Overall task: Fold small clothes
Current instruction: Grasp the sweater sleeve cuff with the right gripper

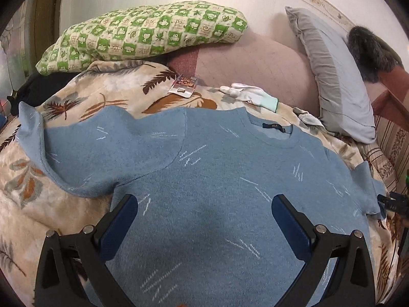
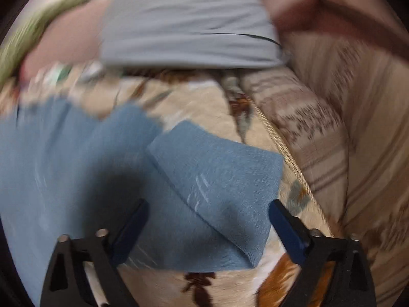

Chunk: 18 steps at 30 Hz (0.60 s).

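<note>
A light blue knit sweater [image 1: 204, 158] with white dash marks lies face up on a leaf-patterned blanket [image 1: 58, 220], collar toward the pillows. Its left sleeve [image 1: 76, 151] spreads out to the side. My left gripper [image 1: 204, 199] hovers open over the sweater's chest, with nothing between its fingers. In the blurred right wrist view the sweater's right sleeve [image 2: 217, 176] is folded over near the blanket's corded edge. My right gripper [image 2: 209, 204] stands open just above it, and the sleeve end lies between the spread fingers without the pads pressing on it.
A green checked pillow [image 1: 143, 33], a pink quilt [image 1: 255, 64] and a grey pillow [image 1: 337, 87] line the far side. A white glove [image 1: 253, 96] and a small packet [image 1: 184, 85] lie beyond the collar. A striped sheet [image 2: 332, 140] runs right of the blanket.
</note>
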{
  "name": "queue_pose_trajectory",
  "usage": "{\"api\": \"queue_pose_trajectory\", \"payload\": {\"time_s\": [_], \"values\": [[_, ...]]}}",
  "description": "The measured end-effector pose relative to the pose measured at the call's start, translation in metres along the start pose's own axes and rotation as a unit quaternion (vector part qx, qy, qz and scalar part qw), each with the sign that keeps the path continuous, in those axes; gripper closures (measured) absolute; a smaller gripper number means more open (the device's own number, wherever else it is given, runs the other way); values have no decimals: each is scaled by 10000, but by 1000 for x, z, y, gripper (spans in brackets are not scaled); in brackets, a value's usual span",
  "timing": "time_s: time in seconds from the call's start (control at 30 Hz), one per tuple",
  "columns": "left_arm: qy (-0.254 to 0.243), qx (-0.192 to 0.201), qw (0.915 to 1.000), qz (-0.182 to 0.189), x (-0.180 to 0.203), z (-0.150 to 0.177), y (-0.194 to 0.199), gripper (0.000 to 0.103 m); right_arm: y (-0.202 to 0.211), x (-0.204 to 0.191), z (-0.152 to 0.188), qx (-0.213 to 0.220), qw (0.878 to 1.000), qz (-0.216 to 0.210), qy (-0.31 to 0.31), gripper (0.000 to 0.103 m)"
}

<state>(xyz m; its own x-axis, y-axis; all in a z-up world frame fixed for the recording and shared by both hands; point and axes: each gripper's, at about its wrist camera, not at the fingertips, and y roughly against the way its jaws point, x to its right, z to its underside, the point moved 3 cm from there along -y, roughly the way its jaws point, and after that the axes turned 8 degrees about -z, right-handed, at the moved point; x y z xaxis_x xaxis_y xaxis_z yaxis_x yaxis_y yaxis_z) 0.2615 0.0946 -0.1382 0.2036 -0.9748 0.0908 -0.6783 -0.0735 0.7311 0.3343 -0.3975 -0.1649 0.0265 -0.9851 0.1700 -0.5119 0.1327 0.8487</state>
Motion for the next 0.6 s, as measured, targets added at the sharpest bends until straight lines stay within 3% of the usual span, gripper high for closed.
{"api": "queue_pose_trajectory", "payload": {"time_s": [0.13, 0.23, 0.33, 0.43, 0.53, 0.6], "values": [[-124, -36, 9999, 41, 7, 4, -2, 0, -10, -26, -13, 151, 9977, 181, 630, 36], [-165, -27, 9998, 58, 7, 6, -1, 0, -33, -37, -20, -8, 9963, 138, 845, 46], [-121, -40, 9998, 130, 6, 8, -1, 0, -51, -40, -25, -32, 9948, 224, 992, 49], [-85, -79, 9998, 172, 5, 10, -3, 0, -62, -28, -27, -224, 9980, 26, 586, 85], [-73, -86, 9998, 168, 2, 11, -5, 0, -60, -7, -30, -295, 9987, -382, -175, 94], [17, -94, 9998, 198, -2, 11, -6, 0, -55, 15, -30, -249, 9913, -818, -1003, 96]]}}
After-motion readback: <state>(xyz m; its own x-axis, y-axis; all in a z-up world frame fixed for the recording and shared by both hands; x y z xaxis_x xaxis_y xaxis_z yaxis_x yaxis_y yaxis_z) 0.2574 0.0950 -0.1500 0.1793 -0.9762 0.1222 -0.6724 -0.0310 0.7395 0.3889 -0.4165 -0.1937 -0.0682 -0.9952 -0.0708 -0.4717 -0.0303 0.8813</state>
